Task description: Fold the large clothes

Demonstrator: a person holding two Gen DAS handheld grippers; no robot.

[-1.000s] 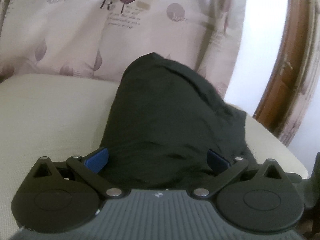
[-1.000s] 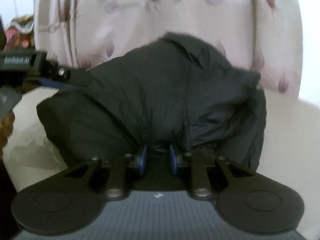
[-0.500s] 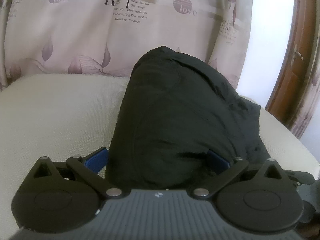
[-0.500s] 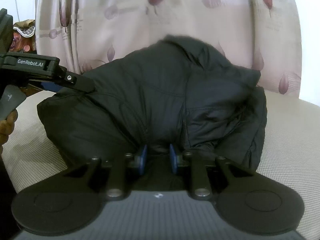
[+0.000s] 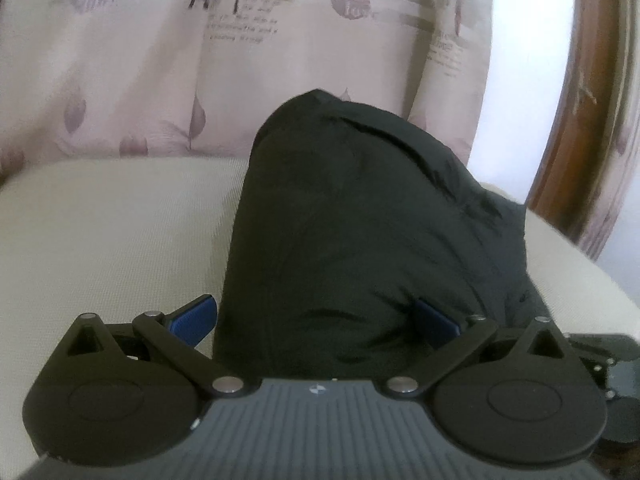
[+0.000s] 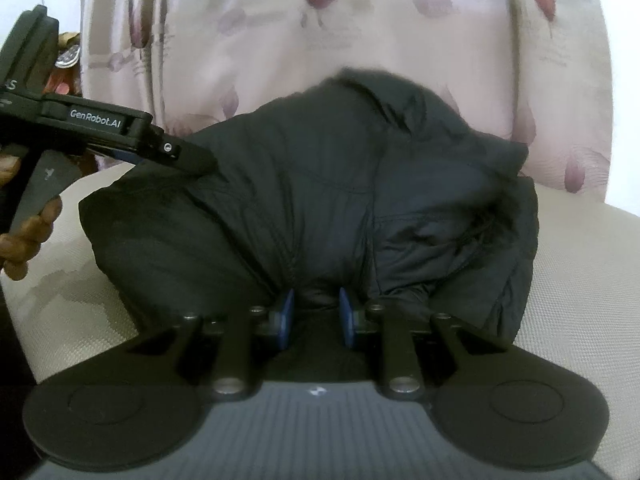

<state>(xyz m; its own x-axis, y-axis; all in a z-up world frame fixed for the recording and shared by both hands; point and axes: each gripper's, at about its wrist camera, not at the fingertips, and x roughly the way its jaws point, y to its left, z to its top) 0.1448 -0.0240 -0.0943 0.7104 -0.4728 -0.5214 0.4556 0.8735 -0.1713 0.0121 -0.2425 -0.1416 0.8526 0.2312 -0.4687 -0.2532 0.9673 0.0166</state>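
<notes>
— Black padded jacket (image 6: 320, 200): where is it?

— Bundled mid-cushion (image 6: 580, 280), back toward the curtain (image 6: 360, 40). My right gripper (image 6: 314, 312) pinches a gather at its near edge, to anchor the fold, I'd guess.

— The left one?

— The left gripper (image 5: 316, 320) is spread wide around the bundle's end; whether its pads press is unclear.

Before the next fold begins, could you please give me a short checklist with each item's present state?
1. Right gripper pinching the puffy black jacket: ok.
2. Left gripper clamped on it: not ok, blue pads stand wide, the left one clear of the fabric.
3. Jacket fully on the beige woven cushion: ok.
4. Jacket lying flat: not ok, bunched high.
5. Sleeves tucked in: cannot tell.
</notes>
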